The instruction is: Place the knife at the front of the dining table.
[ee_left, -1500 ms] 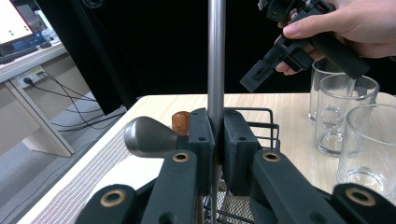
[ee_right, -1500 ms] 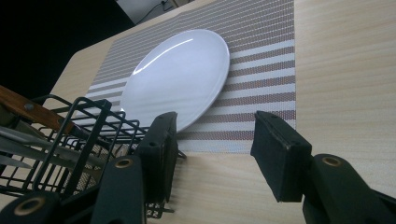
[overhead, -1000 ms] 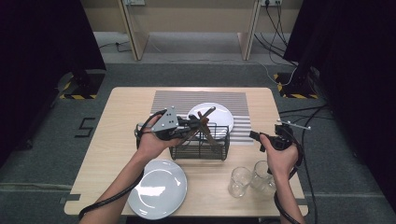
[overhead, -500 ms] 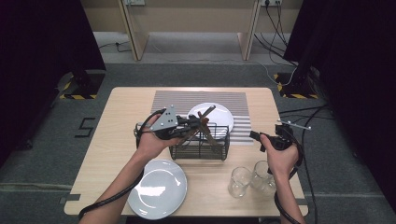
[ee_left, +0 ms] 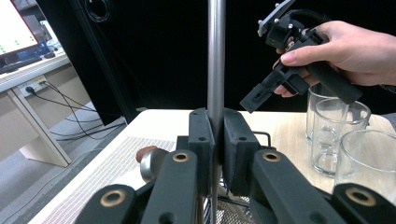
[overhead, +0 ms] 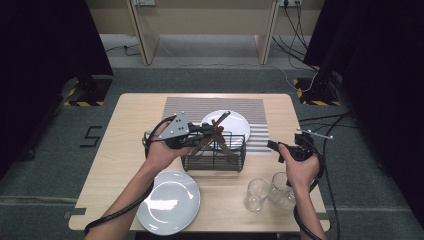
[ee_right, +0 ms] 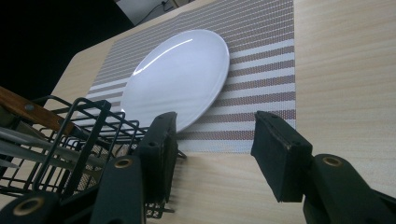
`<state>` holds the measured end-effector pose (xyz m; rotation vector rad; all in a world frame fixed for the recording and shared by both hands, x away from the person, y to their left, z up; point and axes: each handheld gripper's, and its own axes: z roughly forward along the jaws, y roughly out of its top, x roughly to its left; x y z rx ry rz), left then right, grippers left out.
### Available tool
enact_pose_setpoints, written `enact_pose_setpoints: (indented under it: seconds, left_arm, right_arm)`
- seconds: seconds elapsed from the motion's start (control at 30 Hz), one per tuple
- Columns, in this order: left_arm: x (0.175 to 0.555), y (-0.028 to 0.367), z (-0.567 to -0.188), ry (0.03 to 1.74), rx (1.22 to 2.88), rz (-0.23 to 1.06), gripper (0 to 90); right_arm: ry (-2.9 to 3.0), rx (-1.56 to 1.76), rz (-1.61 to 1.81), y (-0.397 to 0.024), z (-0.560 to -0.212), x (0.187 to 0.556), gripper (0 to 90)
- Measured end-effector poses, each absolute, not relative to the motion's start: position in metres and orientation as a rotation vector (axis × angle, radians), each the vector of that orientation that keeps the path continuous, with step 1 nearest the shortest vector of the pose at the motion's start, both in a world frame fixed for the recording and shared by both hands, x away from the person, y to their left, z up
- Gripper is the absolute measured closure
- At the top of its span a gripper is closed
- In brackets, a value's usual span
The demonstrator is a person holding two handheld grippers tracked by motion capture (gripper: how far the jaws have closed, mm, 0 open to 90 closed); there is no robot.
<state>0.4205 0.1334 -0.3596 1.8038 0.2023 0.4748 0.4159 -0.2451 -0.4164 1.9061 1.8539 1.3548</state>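
1 piece of cutlery is in hand so far — your left gripper (overhead: 200,134) is clamped on a thin metal utensil (ee_left: 216,56), whose shaft stands upright between the pads in the left gripper view, just over the black wire basket (overhead: 215,152); whether it is a knife, a fork or a spoon you cannot tell from here. Judging by the layout, you look to be at the start of laying places: 2 white plates are out, the near plate (overhead: 169,201) by the front edge and the far plate (overhead: 226,124) on the striped mat (overhead: 190,106), and 2 glasses (overhead: 270,192) stand together near your right hand; no cutlery lies beside either plate yet, and several wooden-handled pieces (overhead: 220,142) remain slanted in the basket.

Your right gripper (overhead: 274,146) hangs with its jaws apart and nothing between them, to the right of the basket and beyond the glasses.

Room to move — the left half of the surface (overhead: 125,135) is bare, so a swing that way is free; the near plate sits close to the front edge, and the glasses stand just under your right wrist, so lift before you cross them; the basket rim and the leaning handles crowd the lift.
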Motion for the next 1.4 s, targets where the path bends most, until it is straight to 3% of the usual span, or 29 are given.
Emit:
enact_pose_setpoints:
  seconds: [1.4]
  left_arm:
    - [0.417,0.140,-0.346,0.226,1.764,0.469,83.0]
  right_arm:
    - [1.852,1.914,1.363,-0.246,-0.417,0.416,49.3]
